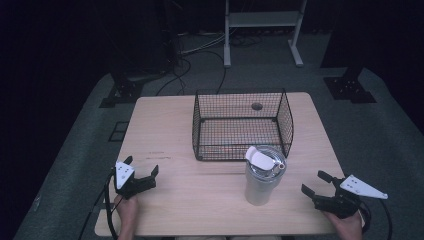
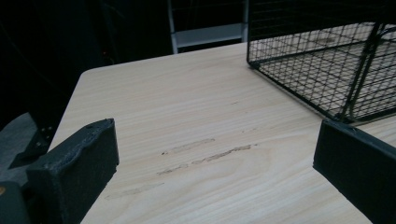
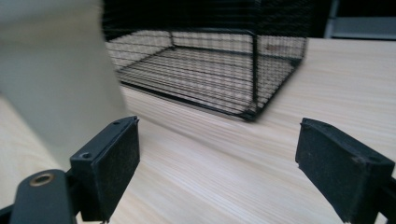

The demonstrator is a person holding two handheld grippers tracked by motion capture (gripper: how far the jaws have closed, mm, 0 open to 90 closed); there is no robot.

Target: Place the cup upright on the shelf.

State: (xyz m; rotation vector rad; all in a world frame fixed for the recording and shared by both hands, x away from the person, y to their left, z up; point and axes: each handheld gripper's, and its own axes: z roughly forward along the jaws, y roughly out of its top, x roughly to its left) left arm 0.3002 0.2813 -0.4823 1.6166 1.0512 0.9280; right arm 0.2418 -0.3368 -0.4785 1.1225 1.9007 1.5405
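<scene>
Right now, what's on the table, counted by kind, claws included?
Tumbler: 1
Wire basket: 1
Claws: 2, left claw and right claw, both open and holding nothing
Total: 4

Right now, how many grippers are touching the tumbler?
0. The left gripper sits open near the table's near-left corner; the right gripper sits open right of the tumbler, apart from it.

A wooden tabletop (image 1: 165, 125) fills mid-frame. A wire basket (image 1: 242, 125) sits at centre; a steel tumbler (image 1: 262, 177) stands just below it. Left gripper (image 1: 141, 171) lower left, right gripper (image 1: 316, 182) lower right, fingers spread.
</scene>
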